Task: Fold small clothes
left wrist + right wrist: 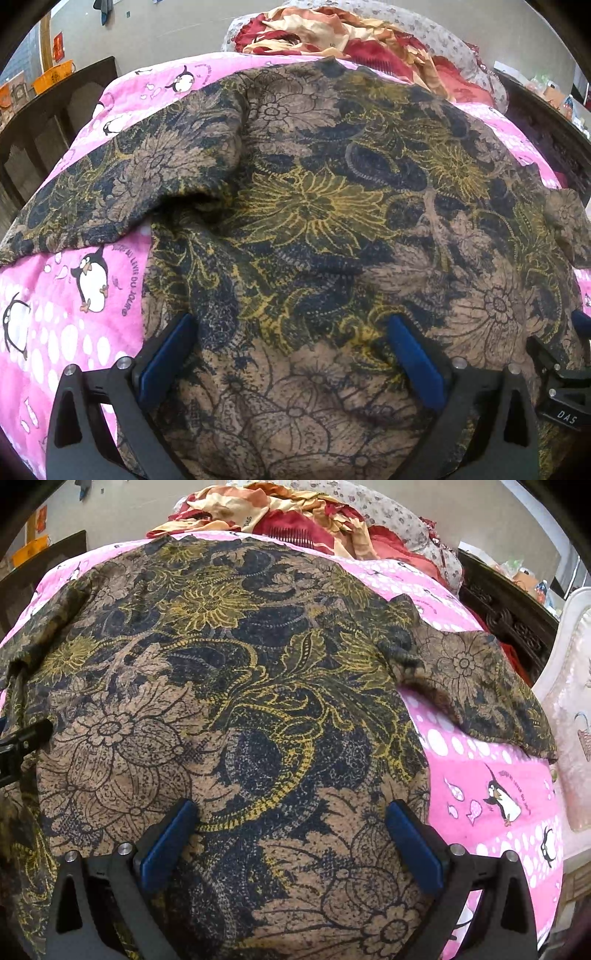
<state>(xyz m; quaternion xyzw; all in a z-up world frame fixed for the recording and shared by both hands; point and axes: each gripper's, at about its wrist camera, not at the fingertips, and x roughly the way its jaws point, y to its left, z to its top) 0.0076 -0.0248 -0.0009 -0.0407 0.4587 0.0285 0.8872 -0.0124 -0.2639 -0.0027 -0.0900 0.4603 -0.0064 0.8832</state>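
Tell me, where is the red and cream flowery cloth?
The red and cream cloth lies bunched at the far end of the bed in both views, beyond the brown flowered garment spread on the pink penguin blanket.

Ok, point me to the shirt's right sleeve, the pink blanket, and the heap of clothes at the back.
right sleeve [476, 686], right wrist view, middle of the sleeve panel.
pink blanket [491, 775], right wrist view, bare patch beside the penguin print.
heap of clothes [332, 33], left wrist view, red and cream fabric on top.
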